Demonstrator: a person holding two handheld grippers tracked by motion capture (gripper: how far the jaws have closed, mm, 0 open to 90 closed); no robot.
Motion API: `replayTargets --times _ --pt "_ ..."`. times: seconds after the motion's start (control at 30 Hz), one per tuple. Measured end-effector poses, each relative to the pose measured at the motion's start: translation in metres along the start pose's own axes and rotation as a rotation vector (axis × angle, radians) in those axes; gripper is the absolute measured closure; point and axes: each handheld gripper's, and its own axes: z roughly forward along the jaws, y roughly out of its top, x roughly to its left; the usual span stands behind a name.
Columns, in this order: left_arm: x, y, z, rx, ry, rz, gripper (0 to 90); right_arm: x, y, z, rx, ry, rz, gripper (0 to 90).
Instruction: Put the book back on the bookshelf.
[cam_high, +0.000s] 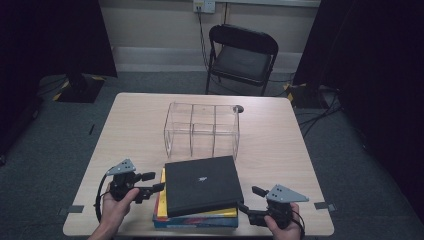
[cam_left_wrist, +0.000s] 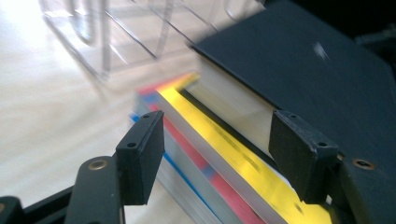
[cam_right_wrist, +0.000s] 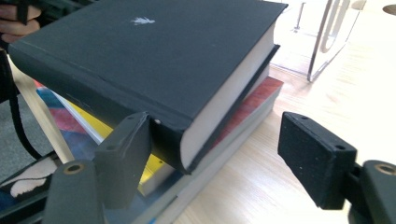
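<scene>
The black book (cam_high: 201, 184) lies between both spread claws, its near corner just ahead of the right claw (cam_right_wrist: 217, 158), its edge at the left claw (cam_left_wrist: 219, 154).

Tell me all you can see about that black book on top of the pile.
The black book is a thick hardback with a matt dark cover, a small pale mark near the middle and cream page edges. It lies flat and closed on top of a stack of colourful books at the table's near edge, turned slightly askew so it overhangs them. The left gripper and the right gripper flank its corners, fingers apart; whether they touch it is unclear.
</scene>
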Motion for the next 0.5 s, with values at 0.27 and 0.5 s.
replayTargets --times 0.27,0.5 --pt "0.021 0.015 0.013 0.023 0.104 -0.005 35.0 0.009 0.000 0.010 0.027 0.042 -0.015 26.8" --pt "0.032 0.033 0.035 0.010 0.126 0.053 32.3 0.010 -0.003 0.013 0.045 0.054 -0.017 26.0"
